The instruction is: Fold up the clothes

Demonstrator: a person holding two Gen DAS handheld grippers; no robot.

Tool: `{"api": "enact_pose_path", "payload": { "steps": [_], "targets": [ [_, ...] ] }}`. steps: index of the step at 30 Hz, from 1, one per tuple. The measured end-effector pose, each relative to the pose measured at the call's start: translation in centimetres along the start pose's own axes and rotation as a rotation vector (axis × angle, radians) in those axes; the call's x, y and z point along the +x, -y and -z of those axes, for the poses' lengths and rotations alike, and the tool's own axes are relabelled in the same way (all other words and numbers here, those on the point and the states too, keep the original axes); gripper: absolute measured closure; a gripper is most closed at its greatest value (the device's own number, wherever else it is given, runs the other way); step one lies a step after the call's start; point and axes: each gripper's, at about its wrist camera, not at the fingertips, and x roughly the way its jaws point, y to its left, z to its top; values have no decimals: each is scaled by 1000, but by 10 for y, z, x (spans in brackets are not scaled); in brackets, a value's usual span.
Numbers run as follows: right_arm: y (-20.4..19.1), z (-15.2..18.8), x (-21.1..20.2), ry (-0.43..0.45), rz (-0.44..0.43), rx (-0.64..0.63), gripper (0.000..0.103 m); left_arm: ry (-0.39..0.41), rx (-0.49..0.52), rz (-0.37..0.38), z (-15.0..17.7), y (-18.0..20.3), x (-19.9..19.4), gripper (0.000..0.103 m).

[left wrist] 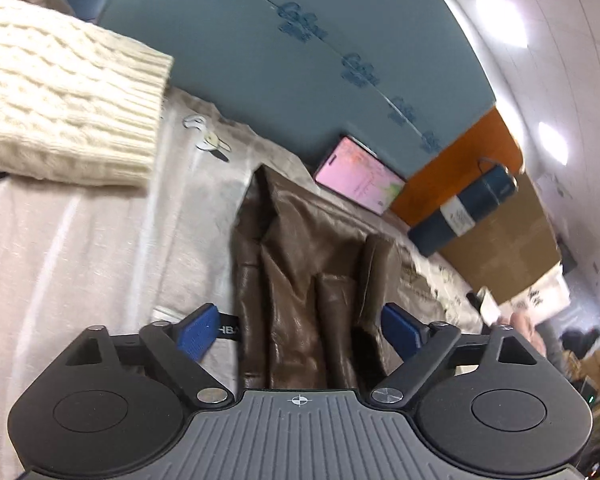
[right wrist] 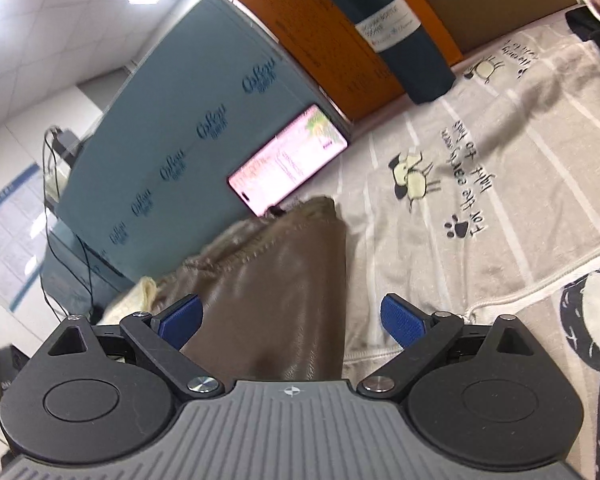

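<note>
A brown leather garment (left wrist: 304,276) lies folded in creased layers on the pale striped bedsheet (left wrist: 80,240). My left gripper (left wrist: 300,330) stands open above its near end; the blue pads (left wrist: 198,334) sit apart on either side of the leather and do not press on it. In the right wrist view the same brown leather garment (right wrist: 284,292) runs under my right gripper (right wrist: 296,322), which is open too, its left pad beside the leather and its right pad over the sheet.
A folded cream cable-knit sweater (left wrist: 64,96) lies at the left. A lit phone (left wrist: 360,176) leans on a blue-grey foam board (left wrist: 284,56). A dark blue roll (left wrist: 464,212) rests against orange board. Keys (left wrist: 208,136) lie on the sheet. Printed grey bedding (right wrist: 480,184) spreads right.
</note>
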Motion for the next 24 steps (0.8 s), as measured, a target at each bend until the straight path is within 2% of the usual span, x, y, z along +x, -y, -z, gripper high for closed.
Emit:
{"api": "enact_pose_path", "payload": {
  "steps": [5,9,13,16,17,18,19,20,21,22,24],
  "targets": [
    [-6,0,9,-28,-10,-42,1,-17,-9,87,4,1,6,7],
    [-21,-3,27,-104,-14,-150,0,-24,15,124,9,6,10,4],
    [-24,-3,38,-161,-96,-127,0,-19,31,214,16,12,10,4],
    [-21,-3,35,-158,-114,-107,8,8,86,205,25,24,13,5],
    [-19,-2,33,-151,-114,-94,16,17,127,181,29,30,14,5],
    [-18,-2,32,-143,-111,-84,24,27,173,152,32,37,14,8],
    [-17,-1,30,-134,-98,-80,29,40,210,122,36,42,14,17],
    [-16,1,29,-122,-80,-82,40,51,241,93,37,46,14,24],
    [-15,2,28,-110,-62,-84,51,62,271,65,39,49,15,42],
    [-15,2,28,-97,-44,-87,54,68,285,54,39,50,15,59],
    [-13,2,26,-77,-29,-92,65,75,301,46,38,49,15,65]
  ]
}}
